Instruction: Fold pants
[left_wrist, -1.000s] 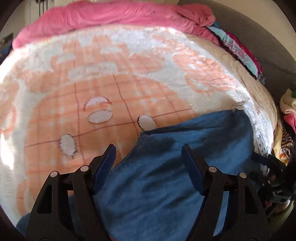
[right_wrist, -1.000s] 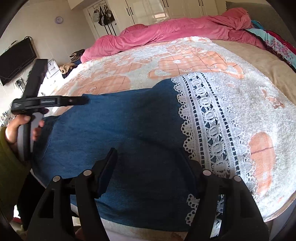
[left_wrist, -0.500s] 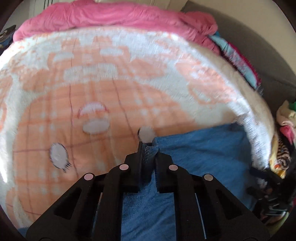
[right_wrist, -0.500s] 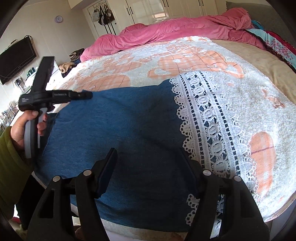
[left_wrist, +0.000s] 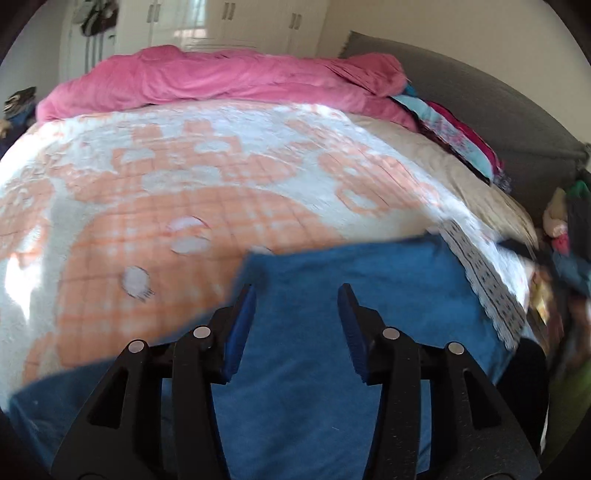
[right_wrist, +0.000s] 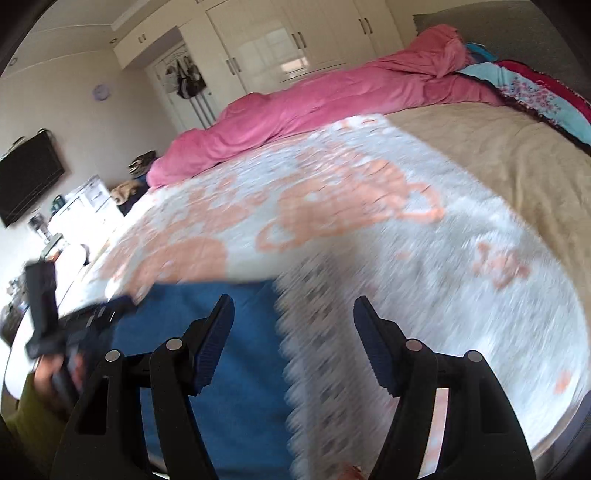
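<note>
The blue denim pants (left_wrist: 351, 295) lie flat on the orange-and-white blanket (left_wrist: 184, 206) near the bed's front edge. A white lace band (left_wrist: 484, 288) runs along their right side. My left gripper (left_wrist: 297, 306) is open and empty, held above the pants near their far left corner. My right gripper (right_wrist: 293, 321) is open and empty, above the line where the blue cloth (right_wrist: 243, 373) meets the lace (right_wrist: 328, 350). The left gripper (right_wrist: 79, 317) also shows at the left of the right wrist view, in a hand. Both views are blurred.
A pink duvet (left_wrist: 207, 81) is heaped along the far side of the bed. Patterned clothes (left_wrist: 454, 136) lie at the right by the grey headboard (left_wrist: 491, 103). A clothes pile (left_wrist: 565, 236) sits past the bed's right edge. A TV (right_wrist: 26, 181) hangs on the left wall.
My left gripper was shut on the pants' corner half a second ago; it has let go, opened and risen. My right gripper has lifted and swung to the right, staying open.
</note>
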